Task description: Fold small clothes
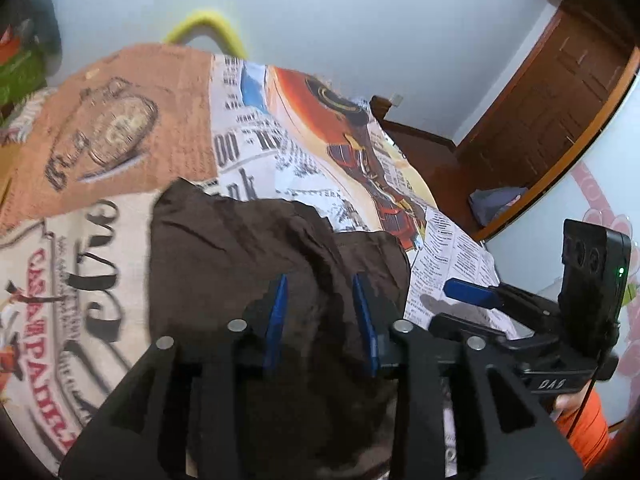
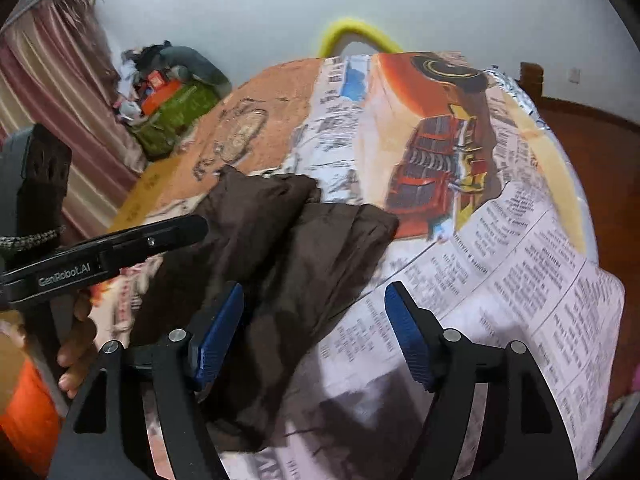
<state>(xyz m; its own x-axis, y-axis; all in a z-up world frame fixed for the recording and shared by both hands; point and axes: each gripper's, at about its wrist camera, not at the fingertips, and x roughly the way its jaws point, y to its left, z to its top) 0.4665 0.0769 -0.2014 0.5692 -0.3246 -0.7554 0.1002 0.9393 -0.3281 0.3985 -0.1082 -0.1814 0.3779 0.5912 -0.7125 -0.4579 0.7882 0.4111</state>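
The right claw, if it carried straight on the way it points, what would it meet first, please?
Most likely the brown garment, lying between the open right claw fingers; past it, the printed bedcover. Depth is unclear.

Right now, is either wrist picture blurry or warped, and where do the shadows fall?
Left wrist view: bedspread print smeared, wall lines bowed by fisheye. Right wrist view: sharper, dark shadow under the right gripper beside the brown garment.
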